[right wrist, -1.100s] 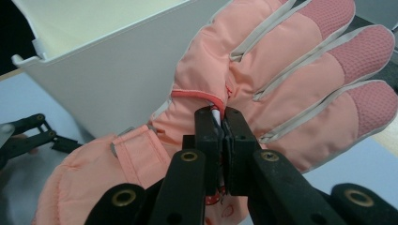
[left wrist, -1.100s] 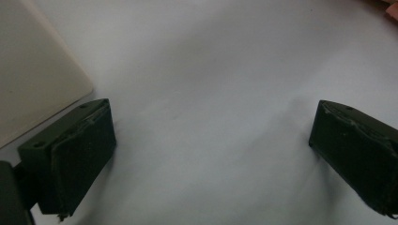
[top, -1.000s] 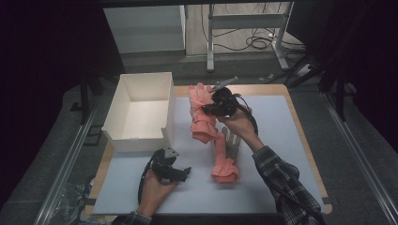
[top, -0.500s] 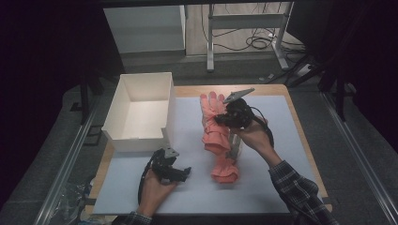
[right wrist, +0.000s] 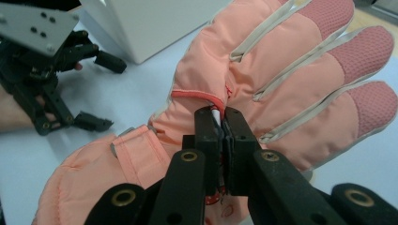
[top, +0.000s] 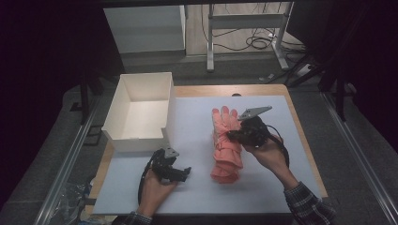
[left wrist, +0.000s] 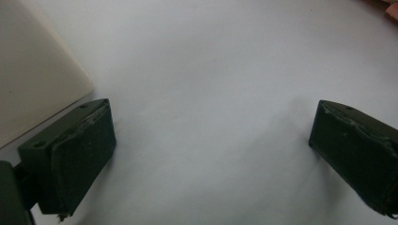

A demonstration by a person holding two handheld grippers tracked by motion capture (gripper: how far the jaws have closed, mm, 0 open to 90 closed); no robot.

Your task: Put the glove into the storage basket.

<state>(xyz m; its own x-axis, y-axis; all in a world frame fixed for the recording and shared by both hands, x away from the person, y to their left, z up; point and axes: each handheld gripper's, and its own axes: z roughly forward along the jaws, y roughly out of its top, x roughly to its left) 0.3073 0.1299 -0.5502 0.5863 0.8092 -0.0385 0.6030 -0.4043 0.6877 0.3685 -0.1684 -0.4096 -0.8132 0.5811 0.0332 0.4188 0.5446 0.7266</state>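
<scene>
So the right tongs point(right wrist: 221, 123) are clamped tight on a pink glove point(top: 226, 140), pinching a small fold of fabric with a bit of white tag right around the palm seam. In the right gripper view you can see the two jaws pressed nearly together with just that bit of cloth between them. The glove's fingers point(right wrist: 328, 56) have those textured darker pink tips and pale trim lines, and a strap tab shows on the cuff point(right wrist: 133, 143).

From the high view the glove lies on the white mat point(top: 197, 187) covering the desk point(top: 295, 108), roughly in the middle and a bit right, fingers pointing to the far side and cuff bunched up toward the near edge. The right tongs point(top: 231, 135) come at it from the right, hand wrapped round the body, grey plate on top.

The left tongs point(top: 185, 172) sit well apart from the glove, low over the mat near the front left, jaws wide open with nothing between them, just bare mat in the left gripper view. A white box point(top: 141, 110) stands open on the far left, just beyond the left tongs; its corner point(left wrist: 37, 75) pokes into the left gripper view too. Glove's outside the box, to its right.
</scene>
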